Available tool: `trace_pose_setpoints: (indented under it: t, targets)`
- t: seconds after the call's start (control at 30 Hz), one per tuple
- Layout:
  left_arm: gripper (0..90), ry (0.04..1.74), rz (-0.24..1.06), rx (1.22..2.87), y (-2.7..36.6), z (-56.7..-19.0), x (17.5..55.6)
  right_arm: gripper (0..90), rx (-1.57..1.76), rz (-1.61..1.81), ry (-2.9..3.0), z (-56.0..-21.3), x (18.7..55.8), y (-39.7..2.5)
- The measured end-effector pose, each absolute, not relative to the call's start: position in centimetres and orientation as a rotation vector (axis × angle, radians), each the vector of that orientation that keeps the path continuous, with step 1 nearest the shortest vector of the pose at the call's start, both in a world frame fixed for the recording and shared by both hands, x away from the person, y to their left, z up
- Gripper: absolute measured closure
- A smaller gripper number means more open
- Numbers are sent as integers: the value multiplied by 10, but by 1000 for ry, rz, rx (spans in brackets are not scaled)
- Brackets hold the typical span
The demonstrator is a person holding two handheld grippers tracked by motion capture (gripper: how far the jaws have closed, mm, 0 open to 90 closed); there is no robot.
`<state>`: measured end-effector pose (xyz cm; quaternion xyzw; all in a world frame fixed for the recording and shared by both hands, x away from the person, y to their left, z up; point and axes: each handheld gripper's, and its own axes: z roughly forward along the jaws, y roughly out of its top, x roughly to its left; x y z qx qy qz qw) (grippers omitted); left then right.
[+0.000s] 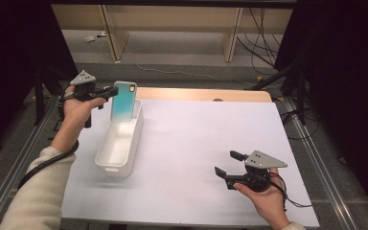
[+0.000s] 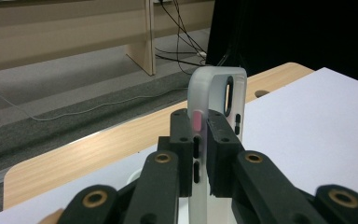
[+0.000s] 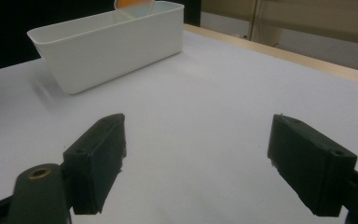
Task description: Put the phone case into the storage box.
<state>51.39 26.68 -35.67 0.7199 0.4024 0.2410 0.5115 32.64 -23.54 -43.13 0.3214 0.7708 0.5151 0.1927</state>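
The left gripper [image 1: 109, 91], upper left in the high view, pinches a phone case [image 1: 124, 101] upright over the white bin's [image 1: 116, 158] far end (apparently nearly deposited). Release remains. The right gripper [image 1: 226, 165] gapes empty, lower right.

Left gripper [image 1: 111, 91] clamped; right gripper [image 1: 226, 165] agape
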Motion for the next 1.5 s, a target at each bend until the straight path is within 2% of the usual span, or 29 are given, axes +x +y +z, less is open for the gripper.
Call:
trace_pose_setpoints:
  t: [1.5]
  targets:
    - [822, 992, 554, 1749, 257, -368, 532, 207, 882, 1478, 2141, -433, 329, -234]
